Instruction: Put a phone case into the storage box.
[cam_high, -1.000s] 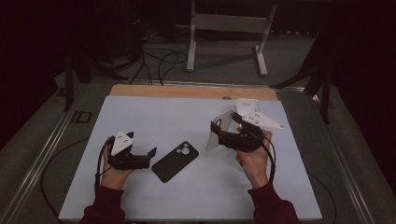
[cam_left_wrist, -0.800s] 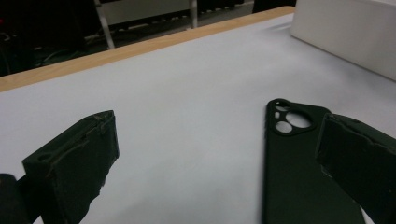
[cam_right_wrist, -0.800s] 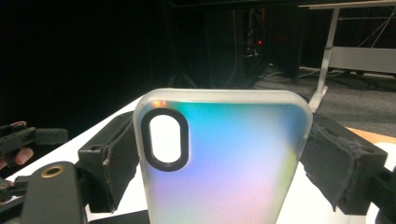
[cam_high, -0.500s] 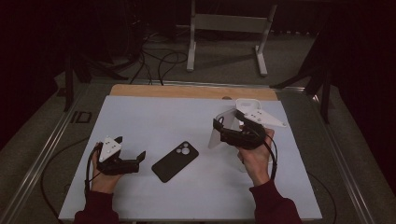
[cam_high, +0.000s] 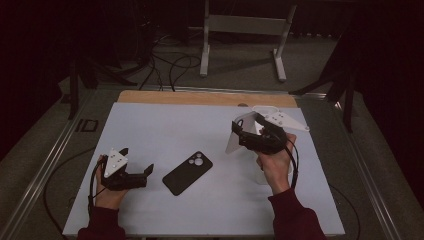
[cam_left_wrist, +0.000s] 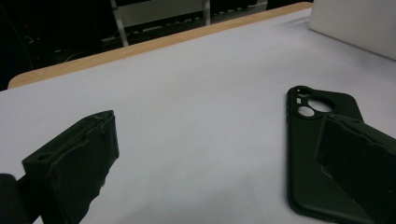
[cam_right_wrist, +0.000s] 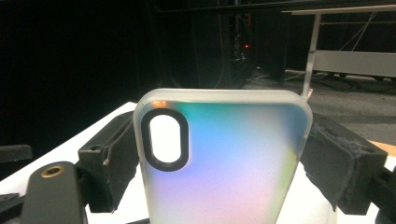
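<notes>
A black phone (cam_high: 187, 173) lies camera side up on the white mat (cam_high: 170, 125), near the front middle. My left gripper (cam_high: 138, 164) rests low on the mat just left of it, open, jaws pointing at the phone with nothing between them. In the left gripper view the phone (cam_left_wrist: 312, 140) lies by the right jaw, and the left gripper (cam_left_wrist: 217, 128) spans bare mat. My right gripper (cam_high: 248, 133) is raised at the right, shut on a translucent phone case (cam_high: 237, 136). Its pads clamp the two long sides of the iridescent case (cam_right_wrist: 233, 158), held upright in the right gripper (cam_right_wrist: 223, 156).
A wooden strip (cam_high: 200, 97) runs along the mat's far edge. A white flat object (cam_left_wrist: 355, 23) lies on the mat to the right, by the right hand. Beyond the table stand a metal frame (cam_high: 240, 25) and floor cables (cam_high: 170, 65). Table rails run down both sides.
My left gripper has drawn back to the left and toward the front edge, sinking a little, away from the phone. The right gripper with the case has stayed put.
</notes>
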